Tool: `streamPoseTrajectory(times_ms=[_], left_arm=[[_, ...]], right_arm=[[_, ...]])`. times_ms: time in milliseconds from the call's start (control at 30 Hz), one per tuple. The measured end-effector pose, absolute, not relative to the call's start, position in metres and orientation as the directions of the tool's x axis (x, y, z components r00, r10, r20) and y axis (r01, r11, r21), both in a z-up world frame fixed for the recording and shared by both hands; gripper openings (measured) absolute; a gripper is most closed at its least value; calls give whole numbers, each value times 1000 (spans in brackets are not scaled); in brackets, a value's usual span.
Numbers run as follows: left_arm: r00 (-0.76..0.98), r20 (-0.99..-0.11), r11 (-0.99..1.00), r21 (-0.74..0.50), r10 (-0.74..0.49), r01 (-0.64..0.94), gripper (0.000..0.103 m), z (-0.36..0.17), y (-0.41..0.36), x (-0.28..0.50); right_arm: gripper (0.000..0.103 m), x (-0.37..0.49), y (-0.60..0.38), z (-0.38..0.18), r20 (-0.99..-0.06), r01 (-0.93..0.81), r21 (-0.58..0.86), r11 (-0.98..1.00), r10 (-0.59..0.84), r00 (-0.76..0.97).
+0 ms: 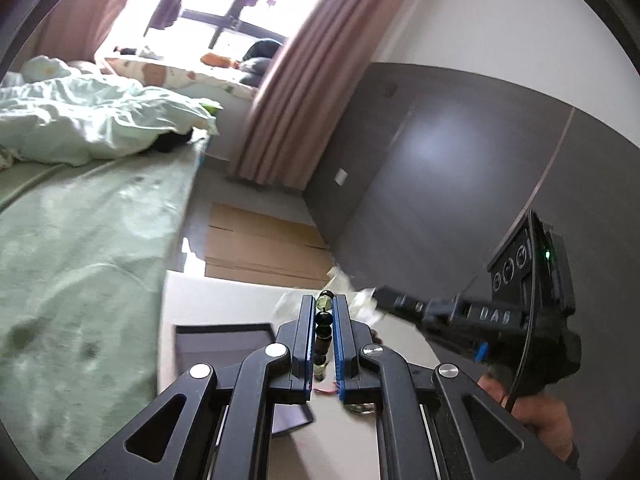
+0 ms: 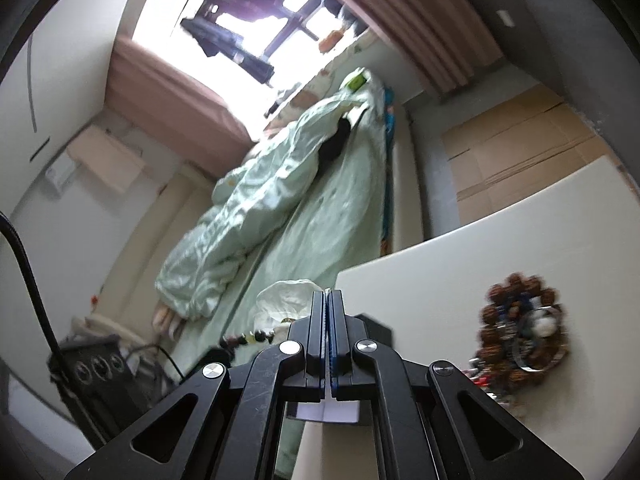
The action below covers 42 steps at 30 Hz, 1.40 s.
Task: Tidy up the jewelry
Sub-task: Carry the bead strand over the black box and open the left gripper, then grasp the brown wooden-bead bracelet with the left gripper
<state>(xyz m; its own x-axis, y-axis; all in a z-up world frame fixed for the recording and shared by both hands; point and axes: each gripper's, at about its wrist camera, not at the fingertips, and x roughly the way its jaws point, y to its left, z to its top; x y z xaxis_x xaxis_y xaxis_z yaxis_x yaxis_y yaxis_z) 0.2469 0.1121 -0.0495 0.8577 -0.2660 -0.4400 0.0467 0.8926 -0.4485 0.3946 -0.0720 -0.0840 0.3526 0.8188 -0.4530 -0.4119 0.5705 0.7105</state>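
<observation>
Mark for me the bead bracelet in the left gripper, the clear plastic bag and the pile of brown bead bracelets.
bead bracelet (image 1: 323,334), left wrist view, dark bead between the pads.
clear plastic bag (image 2: 286,294), right wrist view, crumpled upper part.
pile of brown bead bracelets (image 2: 494,338), right wrist view, left brown beads.

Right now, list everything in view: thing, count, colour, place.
Beaded bracelet: one, dark and pale green beads, between the left gripper's pads.
Clear plastic bag: one, crumpled, pinched at the right gripper's tips, bracelet's far end beside it.
Jewelry pile: one heap, brown bead string ringing mixed pieces, on the table.
Tray: one, dark rim with grey floor, on the table under the left gripper.
Table: one, cream.
Bed: one, pale green sheet, rumpled quilt on it.
Cardboard: flattened brown sheets on the floor.
Curtains: pink, at the window.
Left gripper: black with blue pads, closed on the bracelet.
Right gripper: black, shut on the bag.
Hand: one, holding the right gripper.
</observation>
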Motion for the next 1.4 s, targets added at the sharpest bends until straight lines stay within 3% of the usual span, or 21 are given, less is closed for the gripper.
streamPoseTrajectory(times_ms=[167, 200, 233, 300, 733, 833, 867, 900, 967, 1400], left_arm=[[860, -458, 898, -440, -227, 2, 8, -48, 130, 248], [856, -466, 900, -436, -221, -5, 8, -49, 132, 248], [853, -473, 901, -433, -219, -9, 8, -50, 134, 250], [845, -491, 906, -422, -213, -16, 8, -53, 137, 252], [711, -671, 914, -394, -212, -100, 8, -103, 126, 301], [704, -679, 915, -390, -210, -104, 11, -105, 122, 302], [699, -685, 917, -384, -206, -105, 21, -104, 120, 303], [694, -691, 920, -378, -202, -108, 43, -103, 118, 304], [706, -683, 923, -367, -184, -115, 70, -100, 114, 302], [704, -679, 959, -283, -208, 11, 72, -83, 51, 318]], right_arm=[[5, 390, -41, -101, -484, -430, 713, 554, 833, 269], [14, 391, -38, -106, -494, -419, 721, 552, 833, 249], [35, 393, -37, -113, -517, -397, 724, 564, 825, 228], [45, 393, -38, -120, -533, -376, 724, 578, 815, 227], [45, 389, -80, -123, -516, -321, 747, 582, 812, 272], [45, 389, -95, -121, -514, -318, 744, 587, 808, 290], [45, 389, -98, -120, -511, -317, 745, 586, 808, 293], [45, 390, -102, -119, -509, -316, 747, 585, 809, 295], [45, 391, -111, -118, -506, -309, 749, 585, 808, 303], [45, 399, -183, -128, -548, -215, 730, 649, 743, 384]])
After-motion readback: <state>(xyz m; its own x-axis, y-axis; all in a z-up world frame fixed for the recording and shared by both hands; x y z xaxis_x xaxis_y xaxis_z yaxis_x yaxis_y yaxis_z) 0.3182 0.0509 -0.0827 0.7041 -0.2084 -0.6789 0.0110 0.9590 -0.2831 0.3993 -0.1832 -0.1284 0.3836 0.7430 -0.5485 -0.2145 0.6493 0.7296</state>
